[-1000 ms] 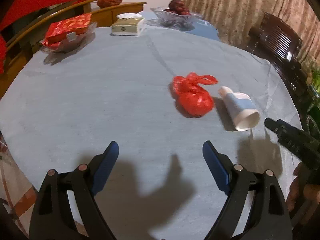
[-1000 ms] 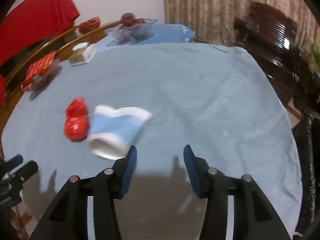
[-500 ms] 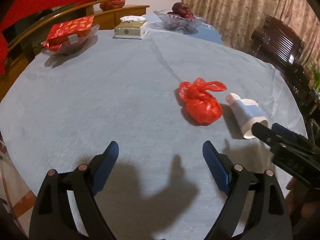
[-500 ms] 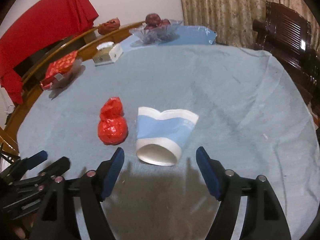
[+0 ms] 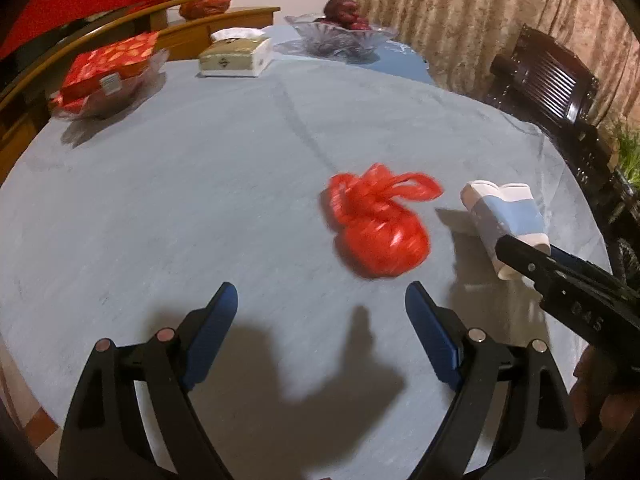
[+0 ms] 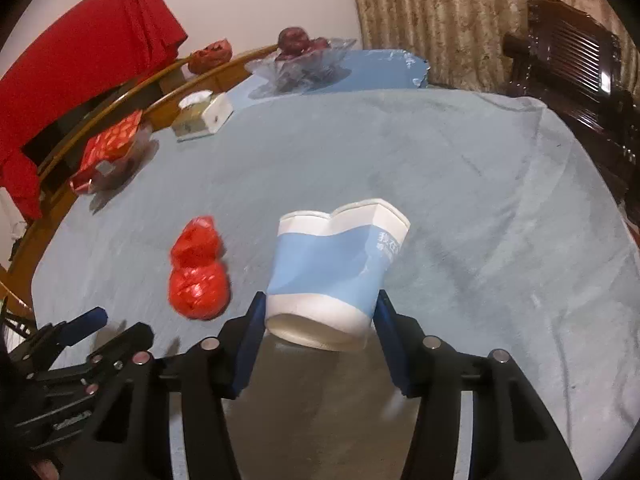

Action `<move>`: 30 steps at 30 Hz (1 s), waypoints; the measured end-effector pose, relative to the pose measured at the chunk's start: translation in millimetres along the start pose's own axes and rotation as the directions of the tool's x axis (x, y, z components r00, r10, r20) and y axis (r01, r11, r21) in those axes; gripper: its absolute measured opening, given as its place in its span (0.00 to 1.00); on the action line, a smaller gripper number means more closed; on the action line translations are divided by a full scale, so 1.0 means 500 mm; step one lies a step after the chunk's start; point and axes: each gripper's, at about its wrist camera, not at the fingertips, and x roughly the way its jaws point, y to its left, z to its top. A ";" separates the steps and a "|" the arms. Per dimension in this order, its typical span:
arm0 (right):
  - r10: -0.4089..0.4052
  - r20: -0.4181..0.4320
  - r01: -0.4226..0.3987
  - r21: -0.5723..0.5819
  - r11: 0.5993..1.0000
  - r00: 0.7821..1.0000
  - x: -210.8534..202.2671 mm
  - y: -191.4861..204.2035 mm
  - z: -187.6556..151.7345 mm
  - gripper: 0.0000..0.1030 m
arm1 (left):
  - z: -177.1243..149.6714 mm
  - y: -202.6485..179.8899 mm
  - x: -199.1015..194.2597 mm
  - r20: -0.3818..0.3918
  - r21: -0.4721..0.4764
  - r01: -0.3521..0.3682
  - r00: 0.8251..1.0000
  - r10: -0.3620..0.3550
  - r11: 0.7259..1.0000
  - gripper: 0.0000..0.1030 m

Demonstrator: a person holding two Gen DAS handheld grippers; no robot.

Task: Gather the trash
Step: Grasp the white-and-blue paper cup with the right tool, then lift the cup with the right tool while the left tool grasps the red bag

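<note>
1. straddling the crushed paper cup (image 6: 332, 276), the right gripper (image 6: 320, 316) has a blue pad on each side of the cup's base; the jaws are spread around it, and whether the pads touch the cup wall i cannot tell.
2. the cup lies on its side on the pale blue tablecloth (image 6: 480, 200), dented rim pointing away from the camera, base toward the fingers.
3. just to the cup's left sits the knotted red plastic bag (image 6: 198, 270), apart from both grippers.
4. over on the left wrist view, the left gripper (image 5: 322, 308) hangs above the cloth with jaws spread wide, nothing between them.
5. the red bag (image 5: 378, 226) lies ahead of it, a touch to the right, with the cup (image 5: 506, 216) beyond and the right gripper's black finger across its near end.
6. far side of the table: a tissue box (image 5: 236, 58), a red packet in a clear dish (image 5: 110, 64), and a glass fruit bowl (image 5: 340, 34).
</note>
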 end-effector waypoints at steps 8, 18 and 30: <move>-0.029 0.008 0.028 0.023 0.999 1.000 -0.007 -0.063 0.012 0.52 | 0.022 -0.058 0.054 -0.025 0.019 0.009 1.000 -0.009 1.000 0.81; -0.028 -0.003 0.028 0.033 0.999 1.000 0.003 -0.101 0.015 0.52 | 0.042 -0.075 0.102 -0.065 0.017 0.006 0.998 -0.005 1.000 0.44; -0.029 0.023 0.030 -0.018 0.999 0.999 -0.085 -0.105 0.018 0.52 | 0.029 -0.128 -0.051 0.026 0.006 -0.059 0.998 0.058 0.998 0.36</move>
